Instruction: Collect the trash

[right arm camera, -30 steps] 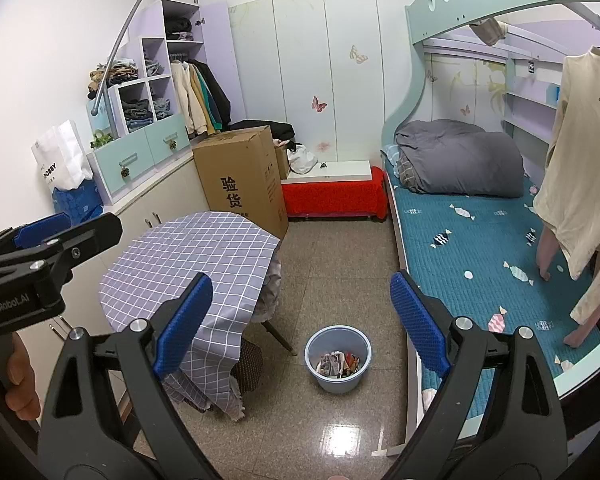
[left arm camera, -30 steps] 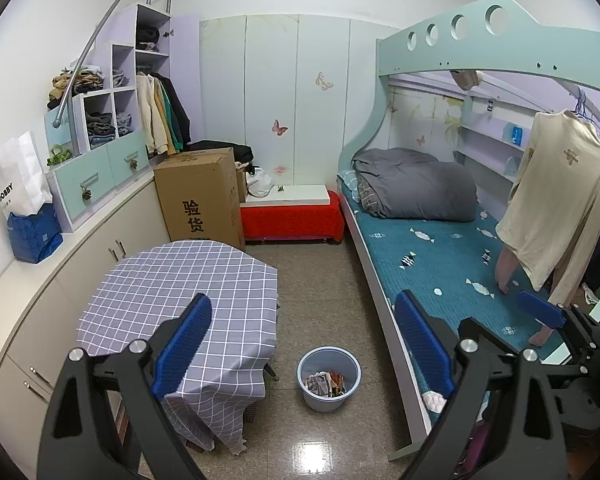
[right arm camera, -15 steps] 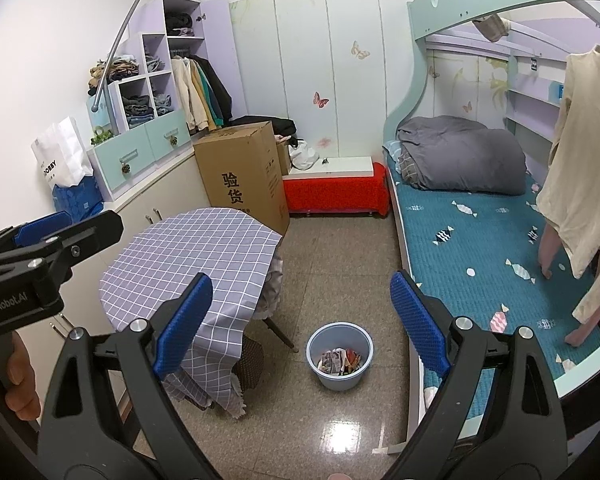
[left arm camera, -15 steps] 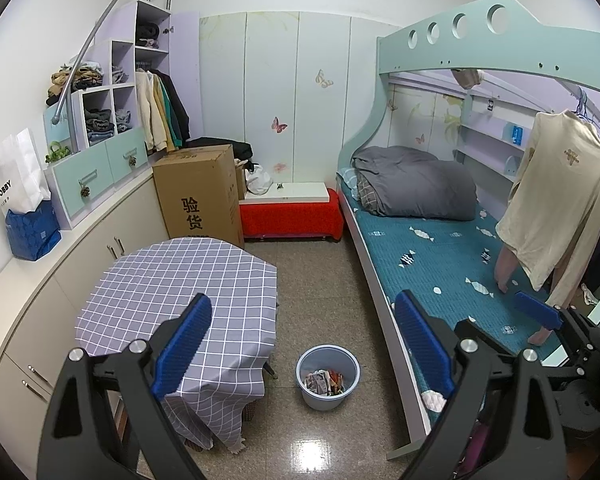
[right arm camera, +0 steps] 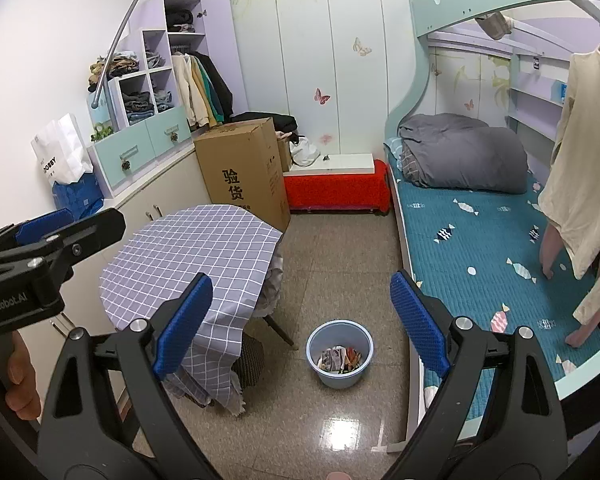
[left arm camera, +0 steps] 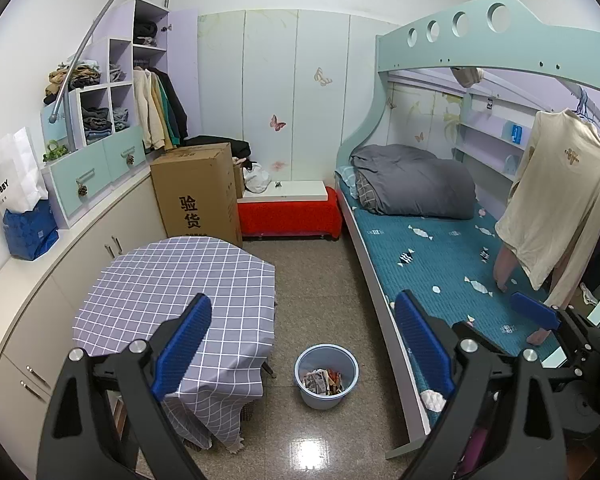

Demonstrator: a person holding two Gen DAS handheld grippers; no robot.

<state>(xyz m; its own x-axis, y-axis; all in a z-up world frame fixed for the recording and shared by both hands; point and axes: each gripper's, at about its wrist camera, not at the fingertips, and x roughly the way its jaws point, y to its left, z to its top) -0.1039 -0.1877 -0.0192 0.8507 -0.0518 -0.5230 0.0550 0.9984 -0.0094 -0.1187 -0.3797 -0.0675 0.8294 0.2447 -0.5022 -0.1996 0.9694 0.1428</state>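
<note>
Two grippers: left gripper (left arm camera: 302, 348) and right gripper (right arm camera: 302, 320), both spread wide, blue pads well apart, nothing between them.
Change since a second ago: very little; both views drifted a touch, bin sitting slightly higher in the right wrist view than before, otherwise same framing.
Jaw width: unchanged across the second, no closing begun.
Trash: scraps of paper and wrappers (right arm camera: 339, 359) lying inside the pale blue bin (right arm camera: 314, 344), on the floor between the checked tablecloth table (left arm camera: 172, 280) and the bed frame (left arm camera: 374, 300).
Loose litter: none picked out on the tiles (right arm camera: 340, 248) or tabletop, though fisheye edges and the space under the table stay poorly shown, so possibly some hidden there.
Left hand: fingers (right arm camera: 18, 376) wrapped round the handle of the left tool, seen at the edge of the right wrist view.
Stage, as a judgement: hovering well above the bin, either surveying before a reach or pausing with collecting done; contents in the bin suggest most of the work finished.
Next need, likely: descent toward any remaining scrap, else nothing further.
</note>
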